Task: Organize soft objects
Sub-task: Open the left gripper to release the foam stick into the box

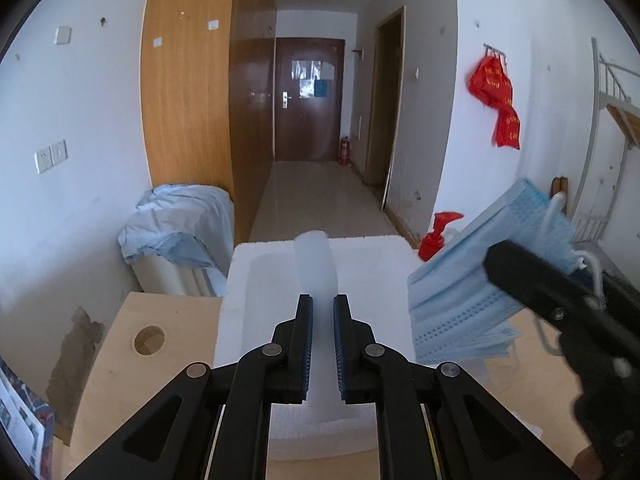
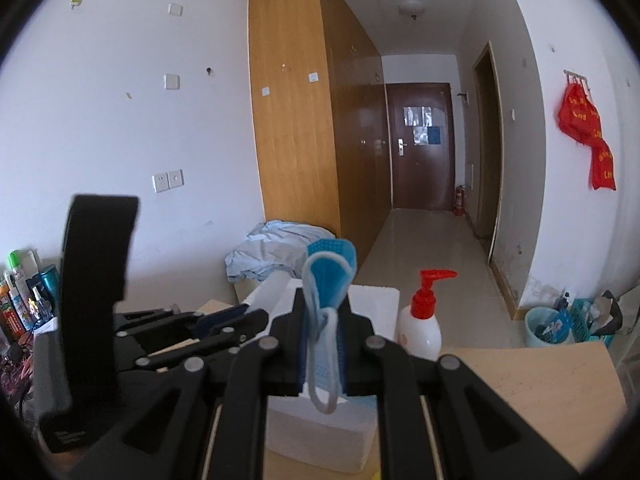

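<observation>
My left gripper is shut on a white translucent soft strip that stands up between its pads, above a white foam box. My right gripper is shut on a stack of blue face masks, whose white ear loops hang down. In the left wrist view the right gripper's arm holds the blue masks at the right, beside and slightly above the foam box. In the right wrist view the foam box lies under the gripper, and the left gripper is at the left.
A white pump bottle with a red top stands right of the box, on a light wooden desk with a round hole. A blue cloth covers a unit by the wardrobe. Bottles crowd the far left. Bins stand on the floor.
</observation>
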Tool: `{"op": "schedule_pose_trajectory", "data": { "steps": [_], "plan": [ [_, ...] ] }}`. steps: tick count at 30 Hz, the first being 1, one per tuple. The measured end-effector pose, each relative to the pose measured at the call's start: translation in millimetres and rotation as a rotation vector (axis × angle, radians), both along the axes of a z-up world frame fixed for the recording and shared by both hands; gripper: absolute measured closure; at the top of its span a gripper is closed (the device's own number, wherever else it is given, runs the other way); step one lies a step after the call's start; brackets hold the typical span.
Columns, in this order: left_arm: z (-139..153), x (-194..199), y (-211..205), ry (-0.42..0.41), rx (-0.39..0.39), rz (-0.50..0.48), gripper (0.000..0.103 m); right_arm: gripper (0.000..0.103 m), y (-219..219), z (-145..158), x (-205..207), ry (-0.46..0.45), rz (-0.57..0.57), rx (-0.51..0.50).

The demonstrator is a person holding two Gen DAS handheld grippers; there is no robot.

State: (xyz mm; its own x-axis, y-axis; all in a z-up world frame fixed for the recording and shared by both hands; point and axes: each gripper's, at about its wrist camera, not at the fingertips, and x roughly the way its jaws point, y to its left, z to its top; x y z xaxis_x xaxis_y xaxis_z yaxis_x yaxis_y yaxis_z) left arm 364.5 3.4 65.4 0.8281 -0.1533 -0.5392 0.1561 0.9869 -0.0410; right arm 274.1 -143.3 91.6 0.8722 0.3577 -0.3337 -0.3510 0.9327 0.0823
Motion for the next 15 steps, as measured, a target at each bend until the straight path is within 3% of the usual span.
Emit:
{"op": "schedule_pose_trajectory", "data": {
  "steps": [10,13,15],
  "plan": [
    [-12.9,10.2,-1.3,0.015,0.009,0.02,0.085,0.088,4.8,-1.1,2.9,0.004,-0.004,-0.014],
    [-11.9,6.4,-0.8,-0.008,0.016,0.036,0.078,0.088,5.4,-1.3,4.0,0.003,-0.005,-0.016],
    [-9.3,2.2,-0.1,-0.033,0.03,0.054,0.067,0.088,5.0,-1.8,4.9,0.007,-0.007,-0.014]
  ]
}}
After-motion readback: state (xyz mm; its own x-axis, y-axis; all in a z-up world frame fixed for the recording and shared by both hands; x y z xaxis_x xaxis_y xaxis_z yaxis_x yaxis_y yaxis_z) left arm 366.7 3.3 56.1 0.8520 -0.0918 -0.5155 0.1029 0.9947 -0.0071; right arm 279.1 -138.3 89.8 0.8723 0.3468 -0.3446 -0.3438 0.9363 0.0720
